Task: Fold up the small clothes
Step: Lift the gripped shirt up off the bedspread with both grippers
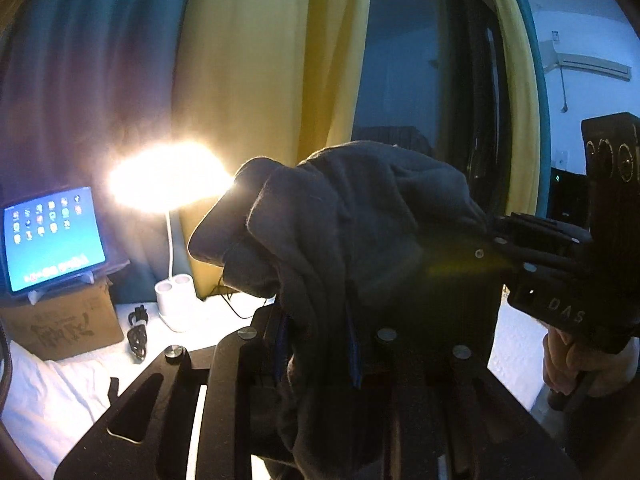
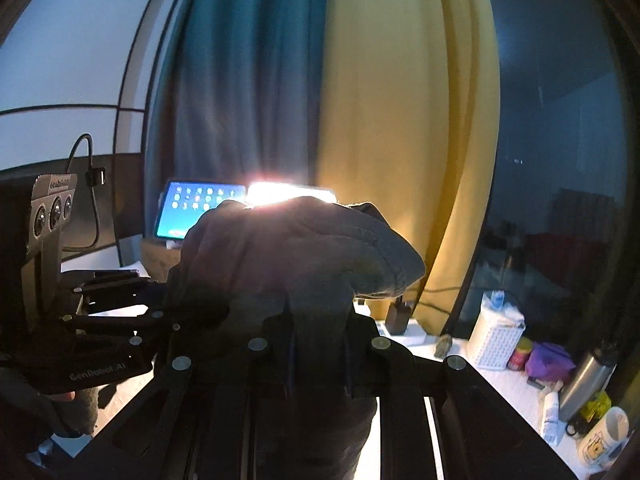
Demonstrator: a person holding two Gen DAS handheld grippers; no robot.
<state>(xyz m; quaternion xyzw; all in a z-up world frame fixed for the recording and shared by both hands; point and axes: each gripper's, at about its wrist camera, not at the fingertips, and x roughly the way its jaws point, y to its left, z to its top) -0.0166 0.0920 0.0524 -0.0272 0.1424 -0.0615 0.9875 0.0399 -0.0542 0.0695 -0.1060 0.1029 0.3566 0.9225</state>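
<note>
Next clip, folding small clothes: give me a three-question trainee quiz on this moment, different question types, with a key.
1. True or false: the dark grey garment lies flat on the table.
2. Which grippers grip the garment? A) left gripper only B) right gripper only C) both
3. Fill in: the lit tablet stands on a cardboard ____.

Key: 1 false, it is held up in the air; 2 C; 3 box.
</note>
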